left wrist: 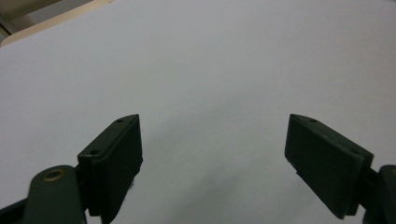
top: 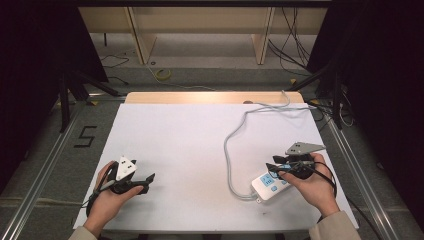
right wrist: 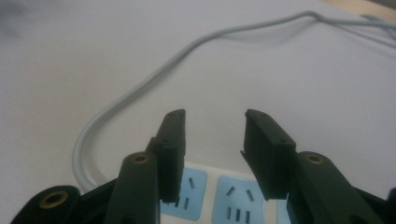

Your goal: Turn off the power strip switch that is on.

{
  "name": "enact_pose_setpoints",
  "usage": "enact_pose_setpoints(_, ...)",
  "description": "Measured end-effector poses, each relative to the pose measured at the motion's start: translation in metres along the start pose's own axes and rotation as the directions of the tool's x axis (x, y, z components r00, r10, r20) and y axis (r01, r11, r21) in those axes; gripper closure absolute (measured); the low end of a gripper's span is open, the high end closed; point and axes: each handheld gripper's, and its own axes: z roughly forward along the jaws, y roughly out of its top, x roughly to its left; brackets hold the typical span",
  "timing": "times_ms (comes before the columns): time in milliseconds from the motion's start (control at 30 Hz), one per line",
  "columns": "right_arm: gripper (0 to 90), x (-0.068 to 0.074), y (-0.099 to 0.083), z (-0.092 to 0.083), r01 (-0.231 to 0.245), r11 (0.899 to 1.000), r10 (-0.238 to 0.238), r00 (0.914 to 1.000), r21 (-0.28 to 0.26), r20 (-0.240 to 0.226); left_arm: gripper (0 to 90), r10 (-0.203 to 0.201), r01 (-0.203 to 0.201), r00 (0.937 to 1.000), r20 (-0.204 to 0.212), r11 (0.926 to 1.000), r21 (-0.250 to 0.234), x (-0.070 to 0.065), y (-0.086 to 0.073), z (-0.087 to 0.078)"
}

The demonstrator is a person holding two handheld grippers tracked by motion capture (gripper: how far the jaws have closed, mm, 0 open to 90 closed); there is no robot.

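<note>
Looking down from the high view, the white table (top: 200,150) carries one white power strip (top: 269,186) near its front right edge, partly covered by the right gripper (top: 274,165) and the right hand (top: 312,186). One grey cord (top: 231,150) loops off its near end and runs to the far edge. The left gripper (top: 149,178) sits front left, well apart, in the left hand (top: 107,197).

In the left gripper view the left gripper (left wrist: 212,158) is spread wide over bare white surface (nothing between its jaws).

In the right gripper view the right gripper (right wrist: 212,154) is released, its jaws parted above the power strip (right wrist: 233,200). Two blue socket faces show, a third cut off; the cord (right wrist: 140,88) curves away leftward.
</note>
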Motion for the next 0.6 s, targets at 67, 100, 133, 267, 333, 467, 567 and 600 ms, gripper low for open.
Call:
enact_pose_setpoints(67, 55.3, 0.000, -0.002, 0.000, 0.003, 1.000, -0.003, 1.0000, -0.018, -0.005, 18.9, 0.001, -0.001, 1.0000, -0.002, 1.0000, 0.000, -0.001, 0.000, 0.000)
enact_pose_setpoints(100, 53.6, 0.000, -0.003, 0.000, 0.004, 1.000, -0.004, 1.0000, -0.024, -0.002, 18.9, 0.002, -0.002, 1.0000, -0.001, 1.0000, 0.000, -0.001, 0.000, 0.000)
enact_pose_setpoints(133, 52.7, -0.001, -0.004, 0.000, 0.008, 1.000, -0.008, 1.0000, -0.030, 0.003, 18.9, 0.001, -0.001, 1.0000, -0.001, 1.0000, 0.000, -0.001, 0.000, 0.000)
enact_pose_setpoints(267, 50.3, -0.002, -0.010, 0.000, 0.011, 0.998, -0.011, 0.9999, -0.069, 0.009, 18.8, -0.001, 0.001, 1.0000, 0.002, 1.0000, -0.001, -0.001, 0.000, 0.000)
enact_pose_setpoints(333, 48.5, -0.003, -0.012, 0.000, 0.004, 0.996, -0.004, 1.0000, -0.091, 0.003, 18.8, -0.002, 0.002, 1.0000, 0.003, 1.0000, -0.005, -0.002, 0.000, 0.000)
enact_pose_setpoints(467, 46.1, -0.002, -0.016, 0.000, 0.008, 0.991, -0.008, 1.0000, -0.135, 0.005, 18.8, 0.006, -0.006, 1.0000, 0.007, 1.0000, -0.002, -0.002, 0.000, -0.001)
enact_pose_setpoints(567, 43.2, 0.000, -0.019, 0.000, 0.012, 0.987, -0.013, 0.9999, -0.161, -0.003, 18.7, 0.005, -0.005, 0.9999, 0.012, 1.0000, -0.003, -0.003, 0.000, -0.001)
enact_pose_setpoints(600, 42.8, 0.000, -0.021, 0.000, 0.013, 0.985, -0.014, 0.9999, -0.170, -0.005, 18.8, 0.005, -0.005, 0.9999, 0.013, 1.0000, -0.003, -0.003, 0.000, -0.001)
